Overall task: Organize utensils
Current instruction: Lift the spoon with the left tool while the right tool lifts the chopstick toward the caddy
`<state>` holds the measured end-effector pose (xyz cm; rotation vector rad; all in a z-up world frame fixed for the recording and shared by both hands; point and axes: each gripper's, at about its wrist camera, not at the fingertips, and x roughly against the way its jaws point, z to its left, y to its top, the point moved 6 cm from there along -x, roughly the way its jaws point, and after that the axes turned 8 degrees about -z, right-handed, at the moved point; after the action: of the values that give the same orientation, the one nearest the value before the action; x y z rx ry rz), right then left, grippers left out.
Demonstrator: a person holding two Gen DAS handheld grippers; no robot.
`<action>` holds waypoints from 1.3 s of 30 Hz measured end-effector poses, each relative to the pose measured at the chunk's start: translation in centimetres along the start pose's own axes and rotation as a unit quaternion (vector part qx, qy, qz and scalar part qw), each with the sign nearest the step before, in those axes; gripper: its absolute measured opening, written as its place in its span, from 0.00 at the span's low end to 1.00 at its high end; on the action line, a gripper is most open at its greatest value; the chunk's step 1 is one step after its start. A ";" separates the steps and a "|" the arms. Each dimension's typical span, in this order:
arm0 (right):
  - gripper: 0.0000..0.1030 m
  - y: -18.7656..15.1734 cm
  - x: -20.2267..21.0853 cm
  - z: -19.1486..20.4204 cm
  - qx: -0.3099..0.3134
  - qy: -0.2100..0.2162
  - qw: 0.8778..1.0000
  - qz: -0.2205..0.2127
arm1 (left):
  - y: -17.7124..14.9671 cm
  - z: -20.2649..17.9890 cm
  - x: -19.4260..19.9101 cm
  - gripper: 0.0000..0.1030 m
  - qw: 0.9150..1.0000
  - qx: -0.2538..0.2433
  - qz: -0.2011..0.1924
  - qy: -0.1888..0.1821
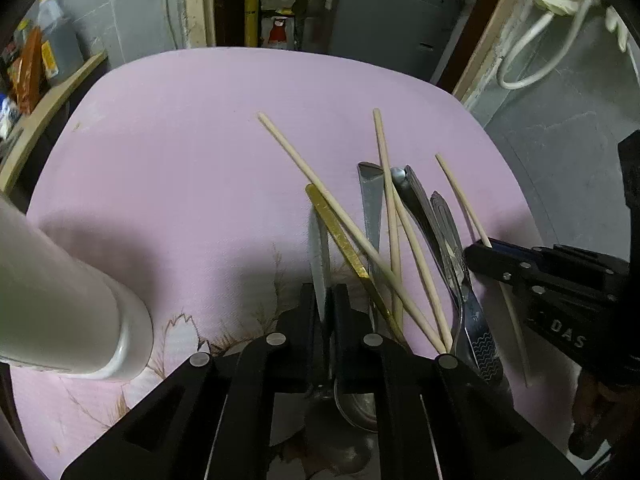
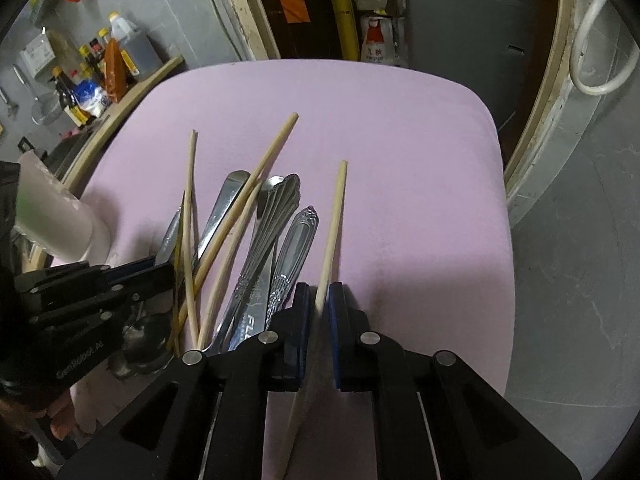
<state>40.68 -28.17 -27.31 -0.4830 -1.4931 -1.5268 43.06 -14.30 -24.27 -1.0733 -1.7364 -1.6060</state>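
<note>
A heap of utensils lies on the pink cloth (image 1: 180, 152): wooden chopsticks (image 1: 320, 188), a gold-handled piece (image 1: 340, 232) and several silver handles (image 2: 276, 236). My left gripper (image 1: 324, 304) is shut on a silver knife (image 1: 319, 252) at the heap's left side; it also shows in the right wrist view (image 2: 160, 276). My right gripper (image 2: 318, 300) has its jaws close around a single chopstick (image 2: 334, 224) lying right of the heap; a small gap shows beside the stick. It also shows in the left wrist view (image 1: 480, 254).
A white cylindrical holder (image 1: 60, 300) lies tilted at the left, also seen in the right wrist view (image 2: 52, 216). Bottles stand on a wooden shelf (image 2: 100, 64) at the far left. A grey floor (image 2: 580, 260) drops off right of the cloth.
</note>
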 end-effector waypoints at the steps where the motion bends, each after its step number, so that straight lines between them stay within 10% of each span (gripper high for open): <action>1: 0.06 0.1 -0.1 0.1 0.000 0.002 1.000 0.000 | -0.1 0.1 0.1 0.04 1.000 0.008 0.001 -0.003; 8: 0.02 0.4 0.2 -2.0 -0.094 0.061 0.994 0.008 | -1.6 0.6 2.3 0.00 0.998 0.045 -0.017 -0.029; 21: 0.02 0.2 11.5 2.2 -0.114 0.127 0.954 -0.246 | -1.4 0.3 11.9 0.00 0.983 0.057 -0.166 -0.045; 31: 0.02 5.7 17.3 9.3 -0.068 0.149 0.916 -0.365 | 2.9 2.9 20.9 0.00 0.955 0.036 -0.288 -0.054; 39: 0.02 11.3 16.7 17.3 -0.100 0.196 0.880 -0.420 | 6.7 13.8 25.3 0.00 0.925 0.066 -0.372 -0.031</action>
<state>35.98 -15.86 -4.24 0.4307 -1.2690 -2.2884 36.74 3.93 -1.83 -0.3983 -2.4346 -1.8355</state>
